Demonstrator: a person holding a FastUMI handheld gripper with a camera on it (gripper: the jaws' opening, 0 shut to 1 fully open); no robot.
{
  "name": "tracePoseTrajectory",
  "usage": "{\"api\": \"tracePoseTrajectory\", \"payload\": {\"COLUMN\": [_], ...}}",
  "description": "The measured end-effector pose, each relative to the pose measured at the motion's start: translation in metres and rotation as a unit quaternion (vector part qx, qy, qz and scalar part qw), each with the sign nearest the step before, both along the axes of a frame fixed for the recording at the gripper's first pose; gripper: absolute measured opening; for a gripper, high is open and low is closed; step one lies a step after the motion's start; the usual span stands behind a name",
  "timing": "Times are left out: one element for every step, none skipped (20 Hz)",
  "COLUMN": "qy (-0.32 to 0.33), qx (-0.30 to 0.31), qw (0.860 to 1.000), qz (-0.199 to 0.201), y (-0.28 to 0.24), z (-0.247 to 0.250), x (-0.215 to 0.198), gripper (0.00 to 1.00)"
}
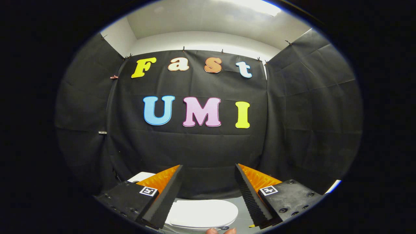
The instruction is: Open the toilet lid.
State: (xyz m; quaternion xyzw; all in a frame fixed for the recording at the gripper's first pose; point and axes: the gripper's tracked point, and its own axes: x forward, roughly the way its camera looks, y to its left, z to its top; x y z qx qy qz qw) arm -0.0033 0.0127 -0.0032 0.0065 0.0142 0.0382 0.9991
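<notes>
With the hand-held gripper (208,182) spread wide and empty, and the closed toilet lid (203,213) seen low between and below its 2 fingers, the lid's thin front edge could be missed if a level approach is kept.

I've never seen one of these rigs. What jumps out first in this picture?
First, the tongs: two wedge-shaped fingers spread wide apart, holding nothing. Between and below them lies a white toilet lid, closed flat. Behind it all hangs the booth's black cloth wall, and fingertips of a hand peek in beneath the lid.
</notes>
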Motion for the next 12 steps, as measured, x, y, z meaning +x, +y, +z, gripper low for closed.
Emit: {"api": "tracePoseTrajectory", "payload": {"qy": [0.002, 0.007, 0.010, 0.012, 0.013, 0.014, 0.015, 0.016, 0.013, 0.014, 0.018, 0.023], "qx": [0.007, 0.020, 0.036, 0.052, 0.071, 0.088, 0.099, 0.106, 0.111, 0.115, 0.118, 0.123], "qw": [1.000, 1.000, 0.999, 0.998, 0.997, 0.995, 0.994, 0.993, 0.992, 0.992, 0.991, 0.991], "qz": [0.009, 0.018, 0.027, 0.032, 0.039, 0.046, 0.052, 0.054, 0.054, 0.054, 0.055, 0.056], "y": [0.003, 0.007, 0.008, 0.009, 0.009, 0.010, 0.011, 0.009, 0.004, -0.001, -0.004, -0.007], "z": [-0.004, -0.009, -0.014, -0.017, -0.020, -0.024, -0.029, -0.035, -0.040, -0.048, -0.058, -0.069], "x": [0.001, 0.001, 0.003, 0.005, 0.008, 0.011, 0.013, 0.015, 0.017, 0.021, 0.023, 0.026], "gripper": [0.98, 0.98, 0.98, 0.98, 0.98, 0.98, 0.98, 0.98, 0.98, 0.98, 0.97, 0.97]}}
